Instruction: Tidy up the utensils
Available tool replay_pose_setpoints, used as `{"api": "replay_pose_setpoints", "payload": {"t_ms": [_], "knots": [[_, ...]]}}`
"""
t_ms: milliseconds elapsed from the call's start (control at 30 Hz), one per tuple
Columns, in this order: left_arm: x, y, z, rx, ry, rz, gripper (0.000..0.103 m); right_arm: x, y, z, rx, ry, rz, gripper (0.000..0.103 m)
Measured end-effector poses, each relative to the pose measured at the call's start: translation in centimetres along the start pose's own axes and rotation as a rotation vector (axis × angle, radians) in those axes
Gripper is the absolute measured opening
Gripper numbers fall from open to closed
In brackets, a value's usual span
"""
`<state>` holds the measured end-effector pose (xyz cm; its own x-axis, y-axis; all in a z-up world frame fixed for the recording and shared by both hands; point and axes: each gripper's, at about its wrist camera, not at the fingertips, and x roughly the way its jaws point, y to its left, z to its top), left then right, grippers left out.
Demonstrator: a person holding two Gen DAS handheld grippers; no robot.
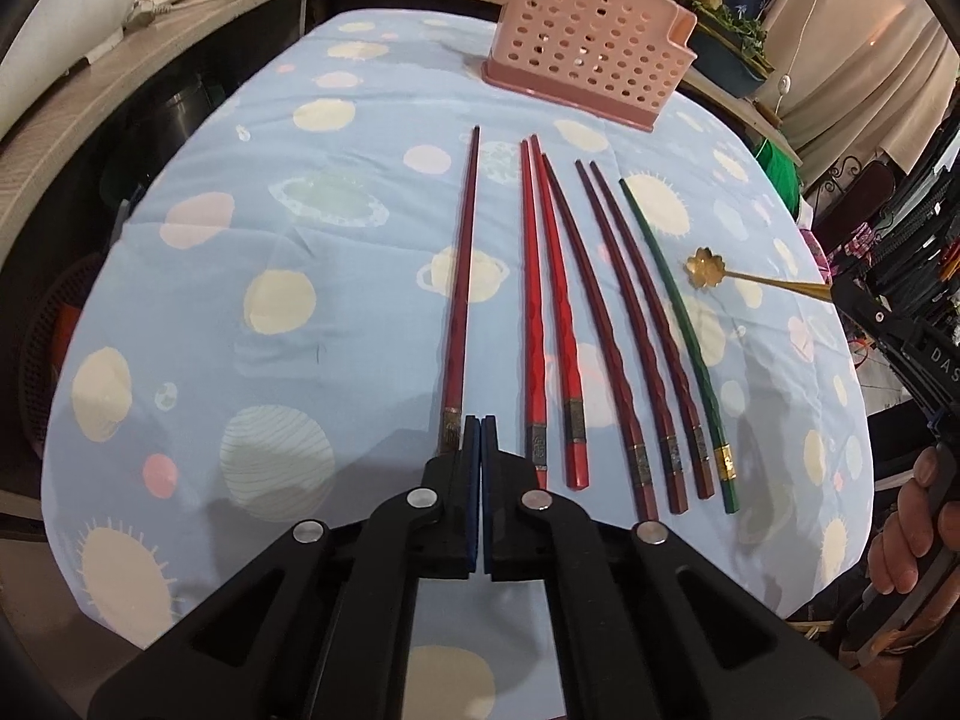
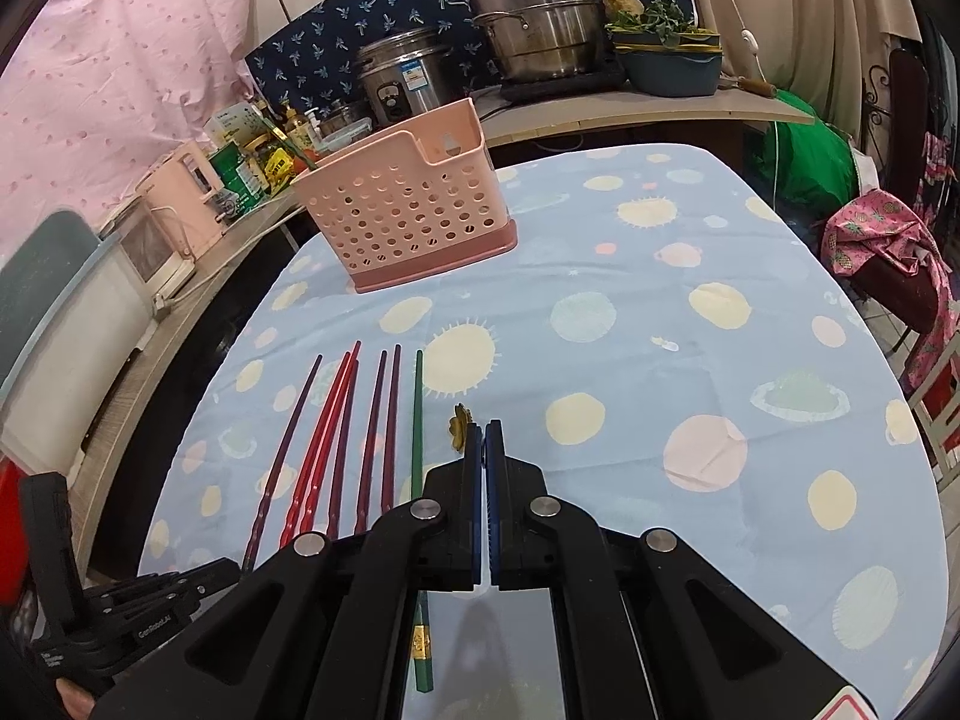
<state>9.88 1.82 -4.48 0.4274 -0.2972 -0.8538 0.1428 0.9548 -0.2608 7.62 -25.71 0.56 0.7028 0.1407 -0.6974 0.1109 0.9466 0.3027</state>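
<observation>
While the left gripper (image 1: 481,420) hovered with jaws closed on nothing beside the chopsticks (image 1: 552,324), the right gripper (image 2: 483,425) had pinched the spoon (image 1: 707,267), hiding its handle; the basket (image 1: 591,42) stood beyond.

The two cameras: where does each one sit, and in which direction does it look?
Left wrist: on the left gripper, low over the near table edge, facing along the chopsticks toward the pink basket; its shut fingers and the right hand show.
Right wrist: on the right gripper, right of the chopsticks, facing the basket; its shut fingers show.
Shared: chopsticks, basket, gold spoon, tablecloth.
</observation>
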Motion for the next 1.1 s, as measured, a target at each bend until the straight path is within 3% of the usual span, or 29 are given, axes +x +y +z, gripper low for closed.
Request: {"api": "replay_pose_setpoints", "payload": {"t_ms": [167, 233, 267, 467, 533, 767, 900, 1100], "knots": [[-0.2, 0.1, -0.1, 0.000, -0.018, 0.029, 0.004, -0.1, -0.1, 0.1, 0.003, 0.000, 0.001, 0.003], [0.0, 0.0, -0.1, 0.011, -0.018, 0.053, 0.027, -0.1, -0.1, 0.1, 0.003, 0.004, 0.003, 0.003], [0.1, 0.1, -0.1, 0.010, -0.019, 0.062, 0.029, -0.1, -0.1, 0.0, 0.003, 0.005, 0.003, 0.003], [1.4, 0.3, -0.4, 0.018, 0.003, 0.080, 0.026, 0.0, 0.0, -0.1, -0.002, 0.012, 0.006, 0.003], [1.5, 0.3, -0.3, 0.023, 0.013, 0.071, 0.008, 0.0, 0.0, -0.1, -0.001, 0.013, 0.006, 0.003], [0.5, 0.1, -0.2, 0.026, 0.007, 0.050, 0.007, -0.4, 0.1, 0.2, -0.007, 0.003, 0.005, 0.003], [-2.2, -0.1, 1.2, 0.014, -0.053, 0.028, 0.007, -1.2, 0.3, 1.2, -0.009, -0.012, -0.004, 0.003], [-8.2, -0.7, 6.3, 0.011, -0.217, -0.001, 0.007, -2.6, 1.1, 4.7, -0.029, -0.063, -0.004, 0.003]]}}
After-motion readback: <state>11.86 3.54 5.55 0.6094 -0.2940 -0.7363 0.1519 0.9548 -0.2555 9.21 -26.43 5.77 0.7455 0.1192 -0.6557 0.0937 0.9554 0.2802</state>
